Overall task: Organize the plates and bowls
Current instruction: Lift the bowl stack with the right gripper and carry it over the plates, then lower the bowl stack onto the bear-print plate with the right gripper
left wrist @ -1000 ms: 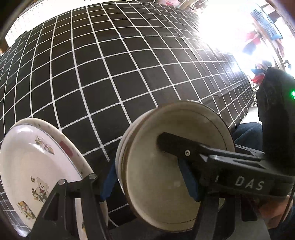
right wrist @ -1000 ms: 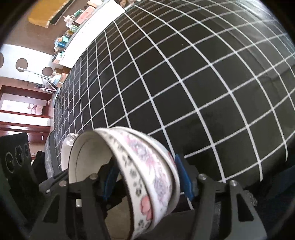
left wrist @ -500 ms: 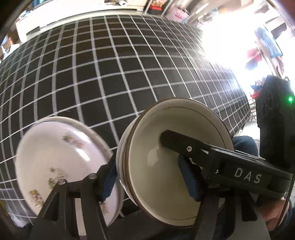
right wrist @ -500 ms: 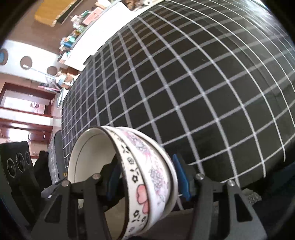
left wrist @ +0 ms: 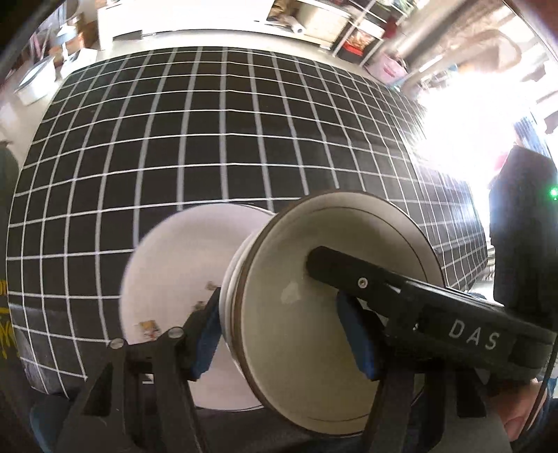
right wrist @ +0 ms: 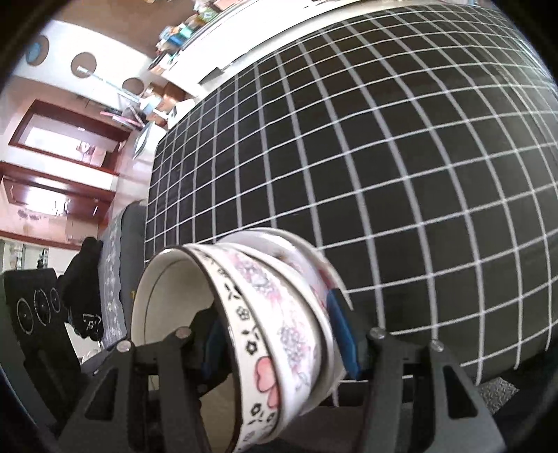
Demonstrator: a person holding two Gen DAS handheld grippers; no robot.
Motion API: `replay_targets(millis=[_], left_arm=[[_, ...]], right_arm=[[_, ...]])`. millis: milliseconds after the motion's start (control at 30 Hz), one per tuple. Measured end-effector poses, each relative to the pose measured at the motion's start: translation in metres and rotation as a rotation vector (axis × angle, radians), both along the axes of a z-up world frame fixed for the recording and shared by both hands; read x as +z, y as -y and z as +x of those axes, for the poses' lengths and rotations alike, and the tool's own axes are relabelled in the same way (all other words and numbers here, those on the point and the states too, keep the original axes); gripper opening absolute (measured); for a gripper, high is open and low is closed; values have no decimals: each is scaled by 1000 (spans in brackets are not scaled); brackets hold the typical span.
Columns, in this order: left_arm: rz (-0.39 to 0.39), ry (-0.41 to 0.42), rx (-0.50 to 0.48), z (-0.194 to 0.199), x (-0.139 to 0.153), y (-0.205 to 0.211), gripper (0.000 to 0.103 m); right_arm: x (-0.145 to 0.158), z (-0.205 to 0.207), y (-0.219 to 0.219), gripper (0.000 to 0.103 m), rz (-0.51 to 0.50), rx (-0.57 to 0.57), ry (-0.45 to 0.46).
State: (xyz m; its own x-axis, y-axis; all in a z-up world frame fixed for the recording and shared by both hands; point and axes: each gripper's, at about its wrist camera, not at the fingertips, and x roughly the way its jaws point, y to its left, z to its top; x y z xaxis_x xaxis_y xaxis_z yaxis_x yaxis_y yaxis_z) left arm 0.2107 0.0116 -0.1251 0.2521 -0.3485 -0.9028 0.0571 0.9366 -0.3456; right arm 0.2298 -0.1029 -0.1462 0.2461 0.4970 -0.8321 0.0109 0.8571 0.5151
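Note:
A stack of nested bowls (left wrist: 314, 348), white inside with a brown rim, stands on edge in my left gripper (left wrist: 280, 334). One blue pad is on the stack's underside, the other inside. A black finger marked DAS (left wrist: 348, 268) of the other gripper also reaches into the bowl from the right. In the right wrist view my right gripper (right wrist: 279, 341) is shut on the bowls (right wrist: 265, 334), whose outside is pink floral; one finger is inside, one outside. A blurred white plate with cartoon prints (left wrist: 167, 271) lies on the black grid tablecloth (left wrist: 209, 139) behind the bowls.
The tablecloth (right wrist: 383, 174) fills most of both views. Shelves and boxes (left wrist: 314, 21) stand beyond its far edge. A dark device with a green light (left wrist: 523, 226) is at the right, a hand (left wrist: 523, 421) below it. A grey patterned chair (right wrist: 118, 278) stands at the table's left end.
Both grippers have carried the bowl stack up and across the table together. In the left wrist view the plate has slid from the far left to behind the bowls. More of the room shows.

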Motion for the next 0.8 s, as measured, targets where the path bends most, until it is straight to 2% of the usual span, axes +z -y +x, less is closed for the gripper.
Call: replay_targets(millis=[133, 267, 467, 800], left_arm=[[9, -9, 37, 1, -7, -37, 61], [14, -33, 62, 6, -22, -52, 61], [11, -48, 63, 10, -41, -55, 61], [6, -41, 74, -8, -47, -54, 61]], right_arm=[[-8, 6, -19, 59, -9, 44, -8], [-19, 12, -28, 59, -7, 58, -30], [-28, 13, -29, 59, -12, 58, -44], [-31, 13, -27, 59, -17, 70, -35]])
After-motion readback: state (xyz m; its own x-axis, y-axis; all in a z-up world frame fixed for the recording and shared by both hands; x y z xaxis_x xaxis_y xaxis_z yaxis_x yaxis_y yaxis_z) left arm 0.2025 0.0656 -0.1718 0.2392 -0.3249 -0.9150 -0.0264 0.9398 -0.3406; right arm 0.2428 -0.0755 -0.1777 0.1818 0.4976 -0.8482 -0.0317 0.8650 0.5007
